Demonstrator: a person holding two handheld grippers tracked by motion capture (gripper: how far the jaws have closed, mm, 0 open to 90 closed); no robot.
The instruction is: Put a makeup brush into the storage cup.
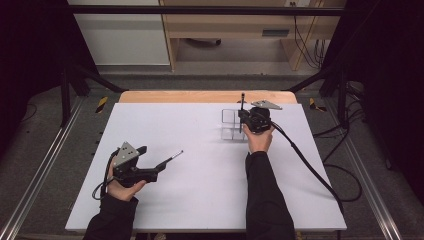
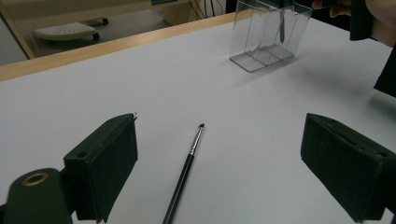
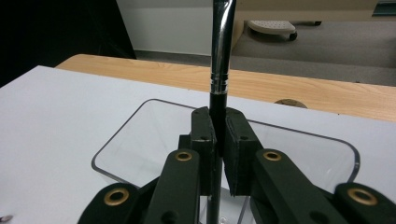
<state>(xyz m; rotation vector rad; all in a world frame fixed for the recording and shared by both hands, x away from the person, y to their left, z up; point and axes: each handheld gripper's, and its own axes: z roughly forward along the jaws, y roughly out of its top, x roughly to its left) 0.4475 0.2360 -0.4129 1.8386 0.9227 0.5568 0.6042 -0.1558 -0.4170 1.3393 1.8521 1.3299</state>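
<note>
My right gripper (image 1: 243,116) (image 3: 218,126) is shut on a black-handled makeup brush (image 1: 242,102) (image 3: 220,46) with a silver ferrule. It holds the brush upright over a clear compartmented holder (image 1: 229,126) (image 3: 116,140) at the back right of the white table. The brush's lower end reaches down into the holder (image 2: 266,42). My left gripper (image 1: 152,159) (image 2: 219,135) stands open low over the table at the front left. A second thin black brush (image 1: 176,155) (image 2: 187,163) lies flat on the table between its jaws, touched by neither pad.
The white table top (image 1: 200,190) has a wooden strip (image 1: 200,96) along its far edge. A cable (image 1: 310,170) trails from the right gripper over the table's right side. Dark frame rails (image 1: 40,170) run along both sides of the table.
</note>
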